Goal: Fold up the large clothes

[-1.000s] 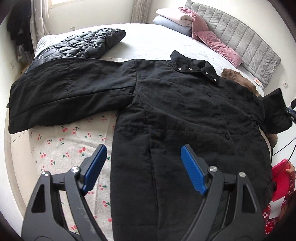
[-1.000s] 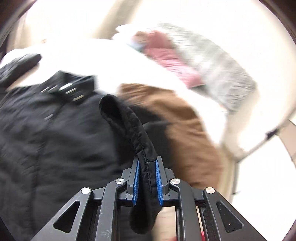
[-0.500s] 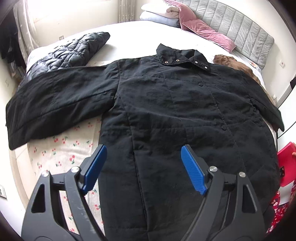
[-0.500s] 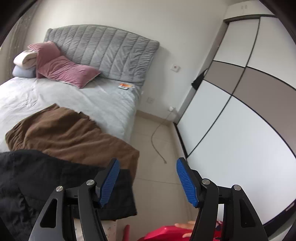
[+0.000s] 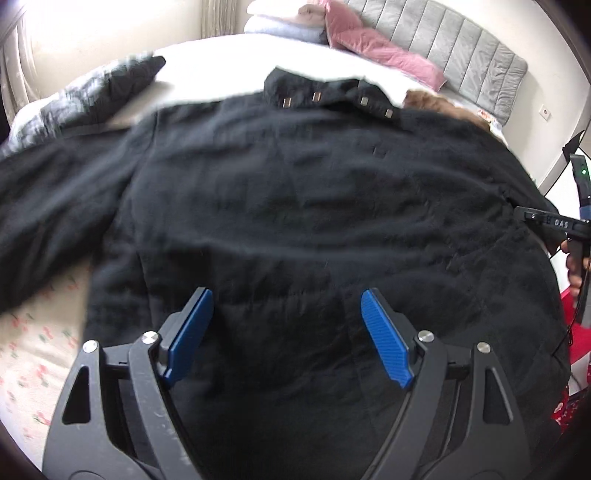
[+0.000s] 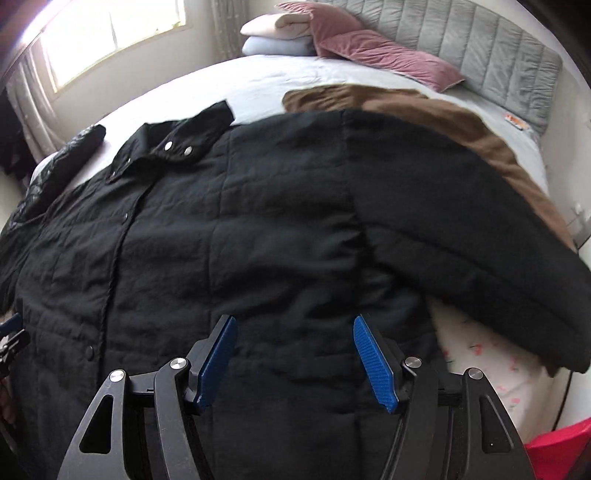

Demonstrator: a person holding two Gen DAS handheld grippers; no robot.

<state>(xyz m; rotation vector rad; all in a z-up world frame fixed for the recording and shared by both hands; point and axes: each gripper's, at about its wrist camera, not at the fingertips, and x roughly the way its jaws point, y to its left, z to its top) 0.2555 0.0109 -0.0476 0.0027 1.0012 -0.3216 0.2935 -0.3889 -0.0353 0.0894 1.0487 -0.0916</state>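
Both grippers (image 5: 287,302) (image 6: 294,330) wide, angled down

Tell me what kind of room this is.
A bedroom, most likely in a home: a bed with a grey padded headboard, pink pillows stacked at its head, and a window with curtains. A black coat lies spread on the bed.

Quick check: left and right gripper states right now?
Left gripper: open, empty, above the black coat.
Right gripper: open, empty, above the coat.
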